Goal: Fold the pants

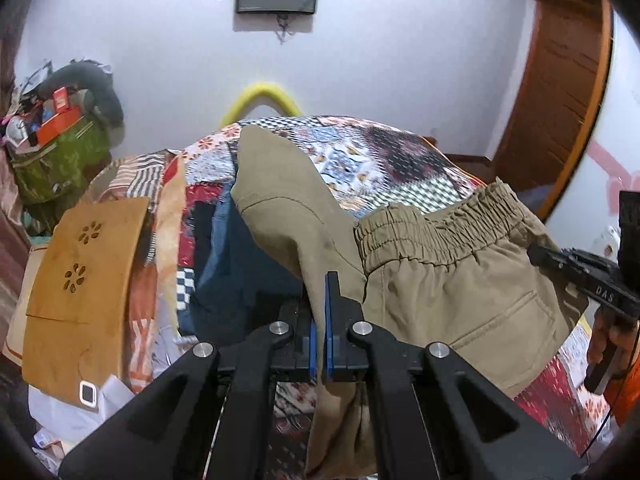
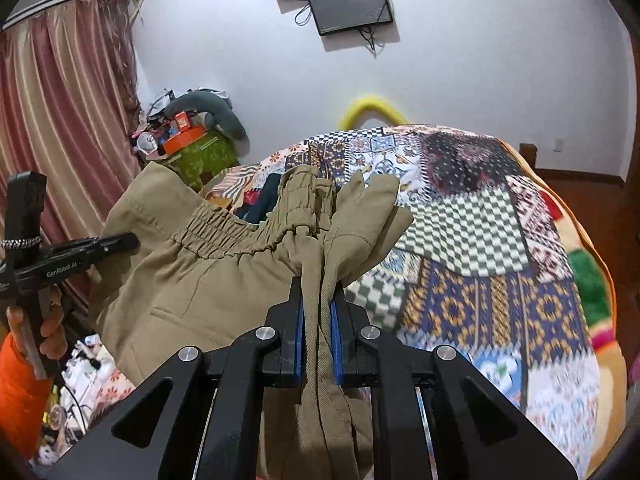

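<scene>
Khaki pants [image 1: 448, 292] with an elastic waistband [image 1: 436, 232] hang stretched between my two grippers, lifted above a bed with a patchwork quilt [image 2: 480, 240]. My left gripper [image 1: 320, 304] is shut on a fold of the pants, with cloth hanging down between its blue pads. In the left wrist view, my right gripper [image 1: 538, 251] grips the far end of the waistband, held by a hand [image 1: 608, 344]. In its own view my right gripper [image 2: 318, 292] is shut on bunched khaki cloth [image 2: 320, 380]. My left gripper [image 2: 130, 240] shows at the left there, at the pants' other side.
A dark blue garment [image 1: 240, 264] lies on the quilt under the pants. A wooden lap board [image 1: 88, 280] rests at the left. A green bag with clutter [image 2: 200, 156] stands by the curtain [image 2: 60, 120]. A wooden door [image 1: 560, 92] is at the right.
</scene>
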Available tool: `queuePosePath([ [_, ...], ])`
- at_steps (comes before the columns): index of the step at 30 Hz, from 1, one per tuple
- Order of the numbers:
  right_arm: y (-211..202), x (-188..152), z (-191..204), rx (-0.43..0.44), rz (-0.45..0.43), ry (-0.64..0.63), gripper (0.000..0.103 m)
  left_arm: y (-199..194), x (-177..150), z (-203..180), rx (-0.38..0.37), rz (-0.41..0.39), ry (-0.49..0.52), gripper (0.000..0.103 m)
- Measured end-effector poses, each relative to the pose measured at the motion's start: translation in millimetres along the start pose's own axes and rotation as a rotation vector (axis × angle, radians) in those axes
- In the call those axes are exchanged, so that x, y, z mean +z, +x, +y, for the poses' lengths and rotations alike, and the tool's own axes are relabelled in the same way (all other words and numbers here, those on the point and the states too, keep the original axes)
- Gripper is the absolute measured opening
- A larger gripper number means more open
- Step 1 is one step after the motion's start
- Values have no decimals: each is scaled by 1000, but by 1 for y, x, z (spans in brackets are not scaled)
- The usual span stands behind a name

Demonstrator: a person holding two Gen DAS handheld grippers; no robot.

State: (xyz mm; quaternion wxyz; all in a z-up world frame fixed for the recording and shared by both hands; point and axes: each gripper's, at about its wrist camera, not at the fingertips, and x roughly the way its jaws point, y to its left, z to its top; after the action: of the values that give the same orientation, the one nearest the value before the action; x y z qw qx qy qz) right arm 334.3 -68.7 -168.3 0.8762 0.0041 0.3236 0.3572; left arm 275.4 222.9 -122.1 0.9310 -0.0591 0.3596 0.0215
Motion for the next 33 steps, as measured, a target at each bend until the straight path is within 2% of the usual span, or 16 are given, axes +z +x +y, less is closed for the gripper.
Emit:
queuePosePath([
  [7, 64, 22, 6, 16, 17, -22, 10, 51, 19, 43, 71, 14, -68, 2],
  [14, 129, 34, 11, 8, 47, -46, 10, 112, 24, 77, 177, 37, -96, 2],
  [17, 151, 33, 13, 2, 61, -46, 10, 133, 22, 89, 205, 43, -112, 2],
  [22, 186, 18, 15, -12, 121, -68, 10, 169, 7, 105, 264, 100, -131, 2],
  [26, 196, 6, 11, -16, 182, -56, 12, 181, -9, 118, 288, 142, -163, 4],
  [28, 194, 4, 10, -21, 195, -53, 19, 182, -17, 124, 280, 170, -190, 5],
  [33, 173, 1, 10, -47, 207, -46, 25, 168, -33, 121, 263, 228, -175, 15],
])
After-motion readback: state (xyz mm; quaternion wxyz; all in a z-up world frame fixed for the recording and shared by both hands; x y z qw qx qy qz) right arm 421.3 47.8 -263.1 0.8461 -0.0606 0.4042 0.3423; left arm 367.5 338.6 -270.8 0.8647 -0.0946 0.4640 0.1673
